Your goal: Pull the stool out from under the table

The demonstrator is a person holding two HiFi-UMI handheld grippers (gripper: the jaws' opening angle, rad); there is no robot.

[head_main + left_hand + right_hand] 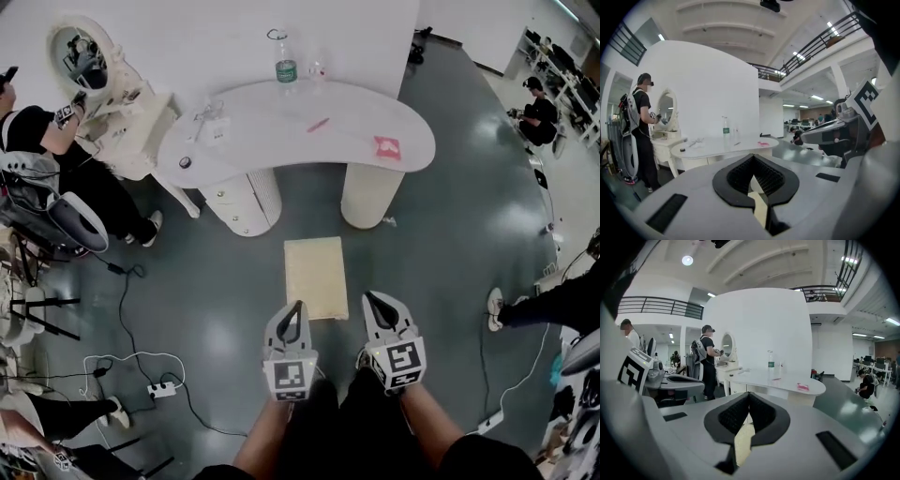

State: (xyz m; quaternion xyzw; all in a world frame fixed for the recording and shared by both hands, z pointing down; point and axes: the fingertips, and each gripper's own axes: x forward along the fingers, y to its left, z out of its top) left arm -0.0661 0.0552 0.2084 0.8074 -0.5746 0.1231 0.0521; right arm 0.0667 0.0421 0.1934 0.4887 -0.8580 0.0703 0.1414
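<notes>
Pale cream rectangular stool (316, 277) before the table (281, 131); left gripper (297, 306) and right gripper (368, 296) fingers closed, empty.

Left gripper (297, 306), right gripper (368, 297): grey, black-padded jaws.

Past the closed-up jaws of the left gripper (752, 176) and the right gripper (749, 411), the pale cream flat-topped stool (759, 206) shows only as a sliver. Its legs are hidden. Beyond both grippers, the items (208, 120) on the white curved table (281, 141) are too small to identify. The head view's lower edge cuts off the forearms (267, 436).
</notes>
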